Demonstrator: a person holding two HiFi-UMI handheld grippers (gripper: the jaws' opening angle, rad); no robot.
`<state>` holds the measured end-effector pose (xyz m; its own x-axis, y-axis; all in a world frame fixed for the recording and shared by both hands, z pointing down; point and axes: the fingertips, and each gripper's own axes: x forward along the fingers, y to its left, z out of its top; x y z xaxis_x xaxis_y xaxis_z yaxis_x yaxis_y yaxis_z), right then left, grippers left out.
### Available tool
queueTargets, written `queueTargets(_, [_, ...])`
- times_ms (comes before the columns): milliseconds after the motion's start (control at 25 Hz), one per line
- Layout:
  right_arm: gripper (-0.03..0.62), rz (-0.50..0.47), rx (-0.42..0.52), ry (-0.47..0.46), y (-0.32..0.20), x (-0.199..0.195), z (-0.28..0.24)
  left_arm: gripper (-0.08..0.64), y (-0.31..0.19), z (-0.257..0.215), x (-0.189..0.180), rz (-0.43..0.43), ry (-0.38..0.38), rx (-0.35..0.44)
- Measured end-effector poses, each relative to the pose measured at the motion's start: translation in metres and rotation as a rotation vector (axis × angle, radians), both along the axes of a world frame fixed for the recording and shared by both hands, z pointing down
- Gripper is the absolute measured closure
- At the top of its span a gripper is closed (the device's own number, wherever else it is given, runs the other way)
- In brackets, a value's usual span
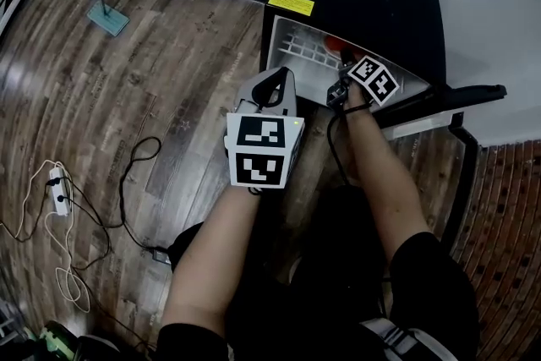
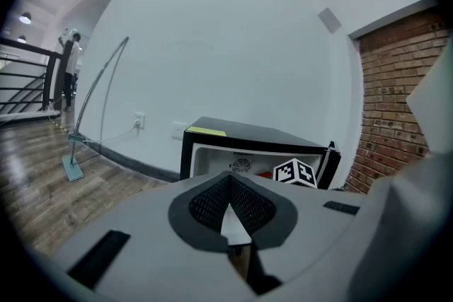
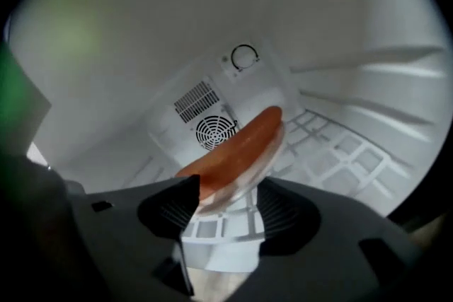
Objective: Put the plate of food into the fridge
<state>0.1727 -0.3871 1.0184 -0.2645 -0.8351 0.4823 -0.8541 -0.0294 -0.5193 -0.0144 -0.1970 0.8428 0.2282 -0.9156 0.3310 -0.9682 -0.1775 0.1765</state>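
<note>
Left gripper (image 1: 275, 84), nearest in the head view, hovers before the open black mini fridge (image 1: 372, 4); the right gripper (image 1: 342, 63) reaches inside it. Left gripper view: jaws closed together, empty. Right gripper view: jaws stand apart, the plate of food (image 3: 237, 152) between them, on the fridge's wire shelf (image 3: 347, 152).
</note>
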Motion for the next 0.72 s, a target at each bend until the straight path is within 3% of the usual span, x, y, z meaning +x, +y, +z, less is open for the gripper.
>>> queueTargets(120, [0.317,-0.067,0.013,0.188,0.006,0.001,0.002,0.561,0.005,0.004,-0.001,-0.005,-0.021,-0.015])
queueTargets(240, [0.301,-0.058,0.03,0.281,0.012,0.006,0.0,0.561,0.008,0.008,-0.002,-0.012,-0.033,-0.032])
queueTargets(480, [0.267,0.099,0.027,0.265,0.02,0.031,0.007,0.561,0.007,0.005,0.019,0.029,-0.039,-0.029])
queueTargets(720, [0.219,0.136,-0.014,0.268,0.023,0.04,0.008,0.561,0.007,0.003,0.035,0.078,-0.05,-0.023])
